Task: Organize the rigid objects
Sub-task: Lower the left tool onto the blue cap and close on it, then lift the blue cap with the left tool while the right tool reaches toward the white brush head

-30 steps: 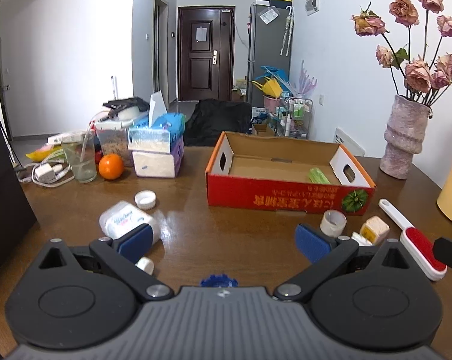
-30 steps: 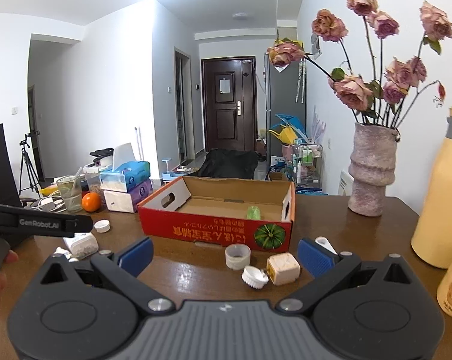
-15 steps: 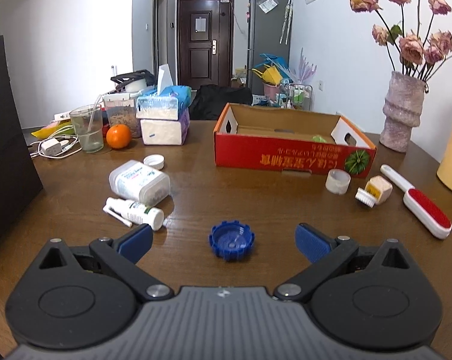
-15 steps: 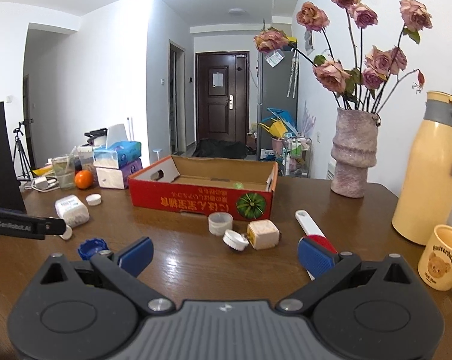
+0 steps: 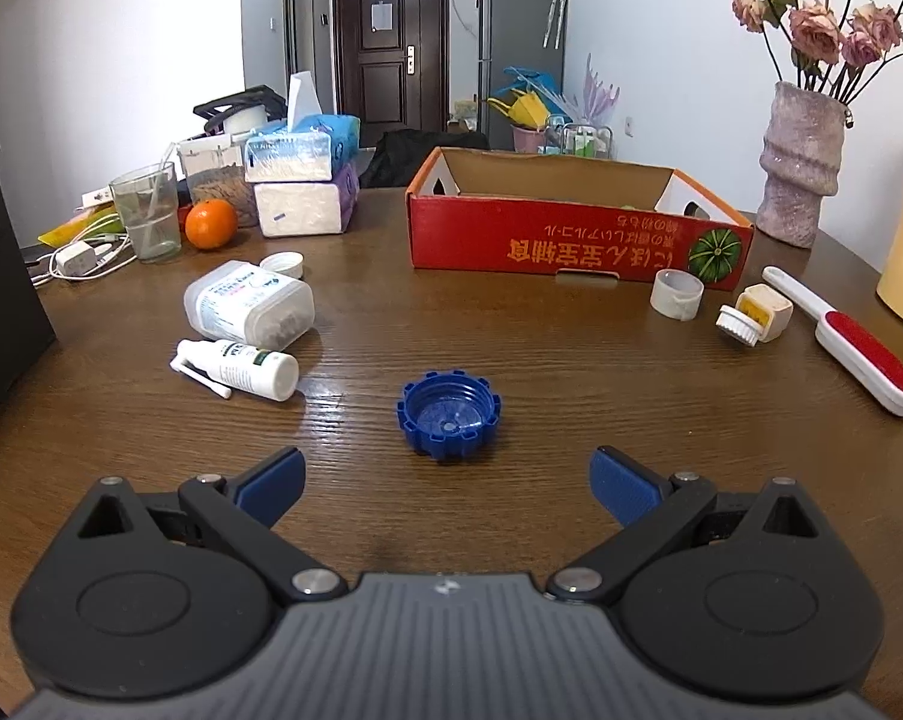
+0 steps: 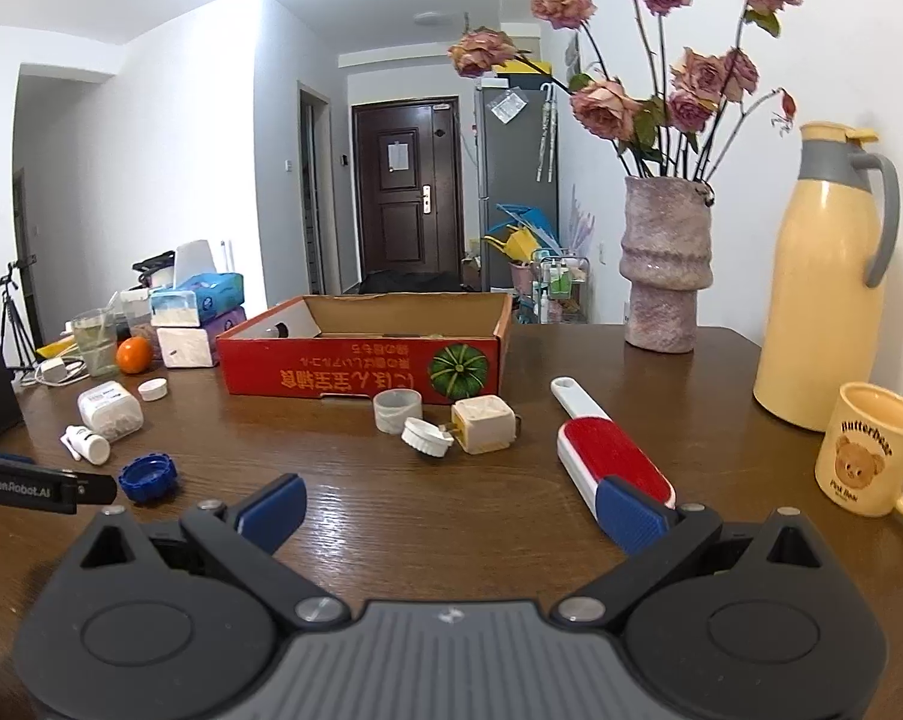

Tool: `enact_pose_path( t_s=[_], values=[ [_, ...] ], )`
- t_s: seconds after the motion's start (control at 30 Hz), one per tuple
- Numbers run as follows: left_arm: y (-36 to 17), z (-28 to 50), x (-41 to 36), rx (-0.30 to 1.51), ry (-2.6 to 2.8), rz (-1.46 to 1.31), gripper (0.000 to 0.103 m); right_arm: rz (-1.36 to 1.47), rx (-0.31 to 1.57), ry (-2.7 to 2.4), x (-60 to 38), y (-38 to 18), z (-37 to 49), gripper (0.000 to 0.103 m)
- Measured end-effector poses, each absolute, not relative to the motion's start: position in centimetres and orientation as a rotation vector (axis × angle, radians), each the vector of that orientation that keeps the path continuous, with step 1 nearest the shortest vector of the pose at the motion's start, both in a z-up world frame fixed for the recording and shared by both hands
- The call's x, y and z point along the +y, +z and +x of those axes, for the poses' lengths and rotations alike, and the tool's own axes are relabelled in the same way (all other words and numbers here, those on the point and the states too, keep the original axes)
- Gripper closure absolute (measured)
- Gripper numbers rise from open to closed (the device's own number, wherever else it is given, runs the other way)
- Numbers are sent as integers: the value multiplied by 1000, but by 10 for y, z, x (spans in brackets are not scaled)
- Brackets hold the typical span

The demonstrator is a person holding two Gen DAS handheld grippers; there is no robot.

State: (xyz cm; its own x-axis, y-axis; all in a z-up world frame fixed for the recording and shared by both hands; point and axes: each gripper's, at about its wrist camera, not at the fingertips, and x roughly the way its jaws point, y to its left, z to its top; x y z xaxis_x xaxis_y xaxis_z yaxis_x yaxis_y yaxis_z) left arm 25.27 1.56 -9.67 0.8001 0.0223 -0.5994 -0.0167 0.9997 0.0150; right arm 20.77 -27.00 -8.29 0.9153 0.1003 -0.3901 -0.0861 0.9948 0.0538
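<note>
The blue cap point(image 5: 449, 414) lies open side up on the tabletop point(image 5: 541, 348), dead ahead of the left claw point(image 5: 448, 477) and centred between its spread, empty fingers. The right claw point(image 6: 451, 510) — also released, empty — sits farther off.
</note>
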Motion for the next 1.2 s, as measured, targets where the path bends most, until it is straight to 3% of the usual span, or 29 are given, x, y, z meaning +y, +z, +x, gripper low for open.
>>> enact_pose_path(
  t_s=[0.53,0.7,0.83,1.2],
  values=[
    [-118,310,13,677,50,4,2,57,376,24,-261,-107,225,0],
    [-126,322,15,710,38,-5,17,29,358,-8,-256,-110,227,0],
    [-129,326,15,720,12,-7,47,4,360,-23,-252,-113,229,0],
    [-122,314,18,667,-25,-23,47,-19,370,-35,-247,-120,230,0]
  ],
)
